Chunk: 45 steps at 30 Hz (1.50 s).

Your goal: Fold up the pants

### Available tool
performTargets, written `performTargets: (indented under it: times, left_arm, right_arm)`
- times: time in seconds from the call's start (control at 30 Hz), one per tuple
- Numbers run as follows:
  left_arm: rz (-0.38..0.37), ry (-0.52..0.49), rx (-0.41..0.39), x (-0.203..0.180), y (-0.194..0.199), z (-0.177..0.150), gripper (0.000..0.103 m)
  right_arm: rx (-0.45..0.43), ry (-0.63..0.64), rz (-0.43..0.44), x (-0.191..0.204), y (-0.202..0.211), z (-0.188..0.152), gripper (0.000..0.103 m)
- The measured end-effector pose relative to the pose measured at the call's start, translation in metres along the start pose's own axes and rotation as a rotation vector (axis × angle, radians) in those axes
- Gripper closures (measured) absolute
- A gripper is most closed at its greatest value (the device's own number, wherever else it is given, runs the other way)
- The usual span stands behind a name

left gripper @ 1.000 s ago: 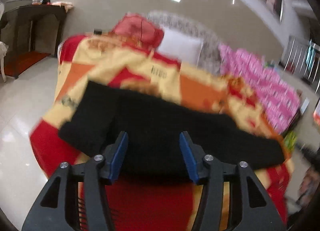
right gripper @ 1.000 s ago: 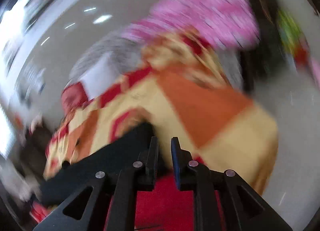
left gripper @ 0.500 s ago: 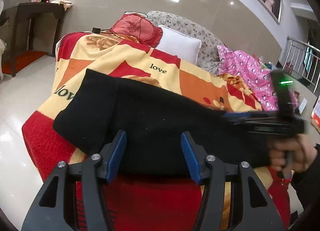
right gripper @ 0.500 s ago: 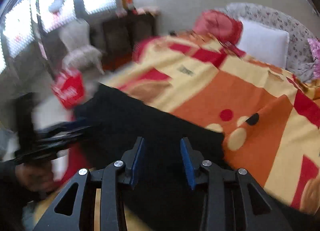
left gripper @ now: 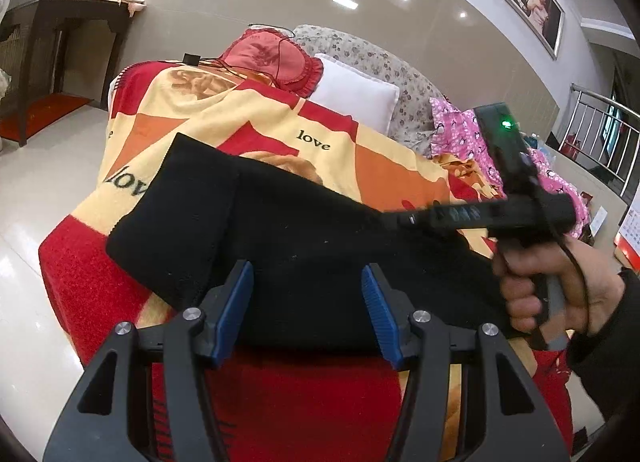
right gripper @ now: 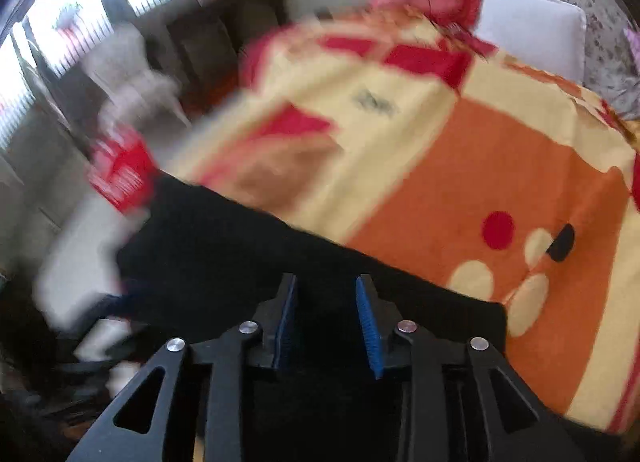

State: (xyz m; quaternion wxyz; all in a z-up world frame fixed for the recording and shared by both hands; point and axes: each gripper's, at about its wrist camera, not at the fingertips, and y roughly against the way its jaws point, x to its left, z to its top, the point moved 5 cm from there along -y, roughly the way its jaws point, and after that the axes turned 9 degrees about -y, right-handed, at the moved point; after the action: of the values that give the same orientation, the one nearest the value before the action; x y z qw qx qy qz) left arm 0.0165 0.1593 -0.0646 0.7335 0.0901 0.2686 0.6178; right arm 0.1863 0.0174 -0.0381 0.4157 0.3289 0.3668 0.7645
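Observation:
Black pants (left gripper: 300, 230) lie folded lengthwise across the near end of a bed, on a red, yellow and orange blanket (left gripper: 192, 118). My left gripper (left gripper: 306, 302) hovers open at their near edge, blue pads apart and nothing between them. On the right, a hand (left gripper: 532, 282) holds my right gripper (left gripper: 384, 218), which points left over the right end of the pants. In the right wrist view, which is blurred, that gripper (right gripper: 326, 318) stands open above the pants (right gripper: 240, 246) with the blanket (right gripper: 480, 166) beyond. No fabric is pinched.
A red cushion (left gripper: 272, 58), a white pillow (left gripper: 356, 96) and pink fabric (left gripper: 460, 134) lie at the head of the bed. A dark wooden table (left gripper: 68, 22) stands by the wall on the left. Shiny tiled floor (left gripper: 36, 182) runs beside the bed. A metal railing (left gripper: 600, 118) is at far right.
The right gripper swung round over the right end of the pants, came into the left wrist view, and its jaws went from nearly shut to open. The left gripper stayed put.

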Motion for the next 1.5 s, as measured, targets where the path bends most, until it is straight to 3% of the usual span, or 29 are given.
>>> performTargets:
  times: [0.07, 0.1, 0.17, 0.2, 0.23, 0.3, 0.4, 0.5, 0.57, 0.67, 0.7, 0.73, 0.8, 0.87, 0.9, 0.97, 1.13, 1.2, 1.23, 1.27, 1.3, 1.4, 1.5]
  left_arm:
    - [-0.006, 0.002, 0.0, 0.001, 0.0, 0.0, 0.048]
    - [-0.008, 0.002, -0.001, 0.001, 0.001, 0.0, 0.048]
    - [-0.007, 0.003, 0.001, 0.001, 0.001, 0.0, 0.048]
    - [-0.007, 0.005, 0.002, 0.001, 0.001, 0.001, 0.048]
    - [-0.007, 0.006, 0.003, 0.001, 0.001, 0.001, 0.048]
    - [-0.011, 0.028, 0.02, 0.001, 0.002, 0.004, 0.048]
    - [-0.011, 0.056, 0.019, 0.001, 0.01, 0.02, 0.048]
    - [-0.007, 0.037, -0.04, -0.003, 0.012, 0.056, 0.044]
    - [-0.009, 0.064, -0.008, -0.001, -0.003, 0.068, 0.044]
    - [-0.016, 0.165, 0.16, 0.01, -0.051, 0.062, 0.044]
    - [-0.028, 0.238, 0.207, 0.021, -0.066, 0.051, 0.049]
    - [-0.016, 0.228, 0.167, 0.022, -0.063, 0.053, 0.049]
    - [-0.011, 0.226, 0.181, 0.023, -0.063, 0.051, 0.055]
    - [-0.017, 0.246, 0.18, 0.025, -0.062, 0.049, 0.057]
    - [-0.018, 0.249, 0.181, 0.026, -0.062, 0.049, 0.06]
    - [-0.015, 0.246, 0.179, 0.027, -0.062, 0.048, 0.063]
    - [0.016, 0.2, 0.169, 0.022, -0.063, 0.048, 0.064]
    - [0.03, 0.181, 0.167, 0.02, -0.063, 0.049, 0.063]
    - [0.035, 0.176, 0.167, 0.02, -0.064, 0.049, 0.063]
    - [0.037, 0.174, 0.164, 0.019, -0.064, 0.049, 0.061]
    - [0.034, 0.175, 0.162, 0.019, -0.064, 0.05, 0.059]
    - [0.033, 0.174, 0.158, 0.018, -0.064, 0.05, 0.056]
    - [0.033, 0.17, 0.155, 0.017, -0.064, 0.05, 0.055]
  right_arm:
    - [-0.016, -0.087, -0.068, -0.009, 0.002, 0.008, 0.076]
    - [-0.044, -0.089, -0.089, -0.005, 0.008, 0.011, 0.071]
    - [-0.093, -0.042, 0.01, 0.024, 0.023, 0.008, 0.068]
    - [-0.079, 0.017, 0.102, 0.047, 0.025, 0.001, 0.06]
    - [-0.056, 0.075, 0.116, 0.059, 0.021, -0.005, 0.056]
    - [0.0, 0.114, -0.028, 0.057, -0.002, -0.012, 0.053]
    - [-0.051, -0.073, 0.059, 0.032, 0.013, -0.011, 0.052]
    - [-0.136, -0.134, 0.091, 0.009, 0.051, -0.022, 0.044]
    - [-0.131, -0.181, 0.117, -0.003, 0.06, -0.033, 0.032]
    - [-0.072, -0.197, 0.147, -0.018, 0.052, -0.053, 0.034]
    - [-0.082, -0.19, 0.183, -0.026, 0.055, -0.059, 0.038]
    - [-0.092, -0.195, 0.221, -0.035, 0.061, -0.061, 0.039]
    - [-0.11, -0.22, 0.211, -0.062, 0.075, -0.068, 0.039]
    - [-0.14, -0.27, 0.112, -0.104, 0.09, -0.078, 0.034]
    - [-0.151, -0.326, 0.094, -0.136, 0.1, -0.088, 0.036]
    - [-0.185, -0.448, 0.205, -0.184, 0.123, -0.106, 0.046]
    - [-0.337, -0.769, 0.164, -0.312, 0.186, -0.165, 0.06]
    - [-0.388, -0.863, 0.174, -0.337, 0.205, -0.185, 0.068]
    - [-0.403, -0.896, 0.103, -0.343, 0.214, -0.194, 0.064]
    - [-0.415, -0.909, -0.008, -0.347, 0.222, -0.2, 0.061]
    - [-0.458, -0.894, -0.012, -0.34, 0.234, -0.203, 0.061]
    - [-0.503, -0.781, 0.164, -0.291, 0.242, -0.194, 0.06]
    - [-0.42, -0.587, 0.259, -0.221, 0.219, -0.183, 0.05]
